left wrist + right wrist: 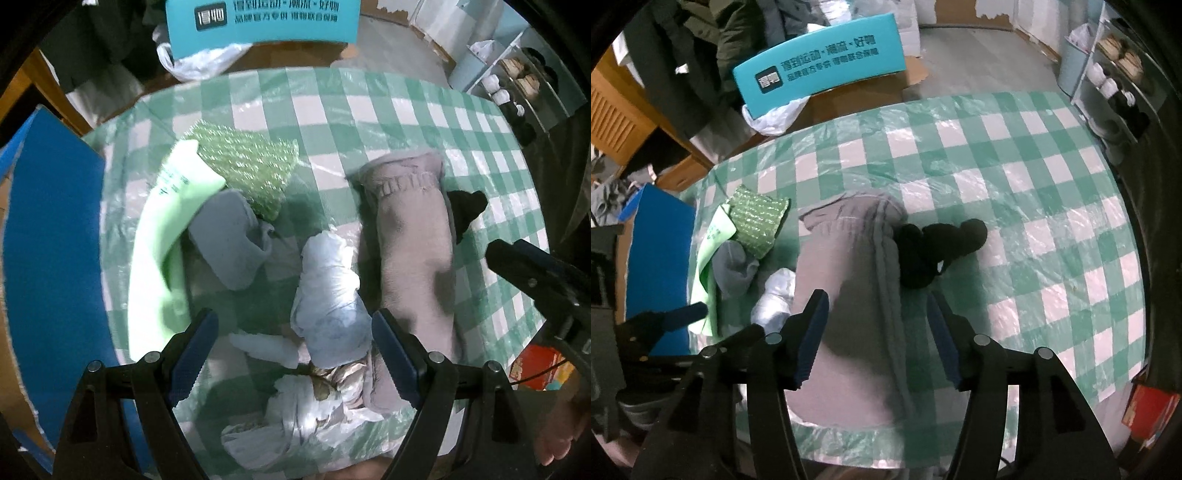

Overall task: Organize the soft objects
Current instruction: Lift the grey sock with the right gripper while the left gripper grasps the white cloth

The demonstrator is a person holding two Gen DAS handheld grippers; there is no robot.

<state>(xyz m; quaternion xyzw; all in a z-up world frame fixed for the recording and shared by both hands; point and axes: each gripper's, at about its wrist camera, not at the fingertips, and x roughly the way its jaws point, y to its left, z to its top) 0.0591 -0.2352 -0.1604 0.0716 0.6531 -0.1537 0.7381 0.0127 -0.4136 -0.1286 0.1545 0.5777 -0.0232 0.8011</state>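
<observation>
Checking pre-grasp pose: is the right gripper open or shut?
Open. The right gripper has its jaws set wide apart over the grey garment, nothing pinched between them.

A green-and-white checked tablecloth (1015, 177) under clear plastic covers the table, and a blue board (55, 229) stands against its left edge. Beyond the far edge a teal box (820, 74) with printed Chinese lettering lies on brown cardboard, with a crumpled white plastic bag (199, 61) (partly tucked under it) just beside. To the far right stands a pale shelf unit (1108, 74) holding small items, and a red carton (535, 365) sits low by the table's near right corner.
</observation>
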